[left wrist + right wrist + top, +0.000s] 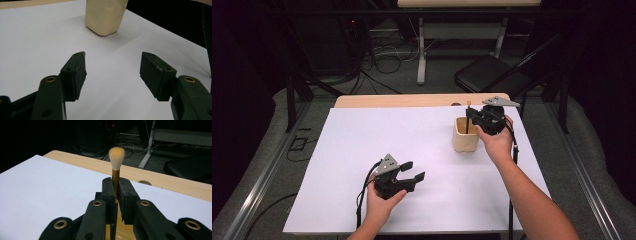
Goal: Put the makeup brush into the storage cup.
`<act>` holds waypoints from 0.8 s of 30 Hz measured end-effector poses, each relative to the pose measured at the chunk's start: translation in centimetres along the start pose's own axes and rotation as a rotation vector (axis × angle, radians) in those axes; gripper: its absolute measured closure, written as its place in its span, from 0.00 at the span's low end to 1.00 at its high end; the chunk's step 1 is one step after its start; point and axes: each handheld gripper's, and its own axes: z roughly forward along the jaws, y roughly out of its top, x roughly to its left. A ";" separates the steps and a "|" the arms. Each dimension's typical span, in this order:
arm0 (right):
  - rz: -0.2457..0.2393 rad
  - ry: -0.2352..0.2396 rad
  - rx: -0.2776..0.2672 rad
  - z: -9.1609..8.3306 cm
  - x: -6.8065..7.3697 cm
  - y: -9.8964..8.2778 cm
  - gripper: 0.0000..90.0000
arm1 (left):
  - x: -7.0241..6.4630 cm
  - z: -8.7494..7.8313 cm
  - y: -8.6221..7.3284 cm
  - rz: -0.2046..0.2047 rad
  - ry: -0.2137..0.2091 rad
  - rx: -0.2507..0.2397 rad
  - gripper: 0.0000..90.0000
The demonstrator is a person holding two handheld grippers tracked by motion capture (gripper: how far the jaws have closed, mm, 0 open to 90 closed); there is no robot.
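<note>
cup: wooden cup (465,134) at bench (412,100) far right; brush handle seemingly inside
right hand-held gripper (115,187): clamped on brush (116,157), bristles up, over cup
left hand-held gripper (112,72): jaws apart, empty, over white sheet (362,145)

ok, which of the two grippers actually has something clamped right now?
The right gripper, over the wooden cup: its jaws pinch the brush upright, bristles up. The left gripper rests on the white sheet, jaws apart, nothing between them.

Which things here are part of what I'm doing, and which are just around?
In the job:
- brush, clamped in right gripper
- wooden cup under it
- left gripper, jaws open, idle

Just around:
- white sheet
- black chair
- floor cables
</note>
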 end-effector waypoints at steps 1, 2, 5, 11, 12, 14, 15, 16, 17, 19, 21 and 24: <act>-0.003 0.000 0.003 0.0 -0.1 -0.1 0.93 | 0.0 0.0 0.0 0.004 0.000 0.001 0.42; 0.001 -0.002 0.001 0.1 -0.1 -0.2 0.93 | 0.0 0.0 0.0 0.003 0.000 0.001 0.42; 0.003 -0.003 0.007 0.1 -0.1 -0.3 0.93 | 0.0 0.0 0.0 0.006 -0.001 0.003 0.42; 0.003 -0.003 0.015 0.1 -0.2 -0.6 0.93 | 0.0 0.0 0.0 0.003 0.000 0.001 0.42; 0.002 -0.003 0.014 0.1 -0.2 -0.6 0.93 | 0.0 0.0 0.0 0.003 0.000 0.001 0.42; 0.006 -0.005 0.015 0.1 -0.2 -0.7 0.93 | 0.0 0.0 0.0 0.004 0.000 0.001 0.42; 0.006 -0.005 0.016 0.2 -0.2 -0.7 0.93 | 0.0 0.0 0.0 0.003 0.000 0.002 0.42; 0.006 -0.005 0.015 0.2 -0.2 -0.8 0.93 | 0.0 0.0 0.0 0.003 -0.001 0.001 0.42; 0.005 -0.005 0.014 0.2 -0.2 -0.9 0.93 | 0.0 0.0 0.0 0.003 -0.001 0.002 0.42; 0.010 -0.005 0.019 0.2 -0.2 -1.0 0.93 | 0.0 0.0 0.0 0.003 0.000 0.002 0.42; 0.009 -0.004 0.020 0.3 -0.2 -1.1 0.93 | 0.0 0.0 0.0 0.001 0.000 0.003 0.42; 0.009 -0.005 0.024 0.3 -0.3 -1.3 0.93 | 0.0 0.0 0.0 0.006 0.000 0.006 0.42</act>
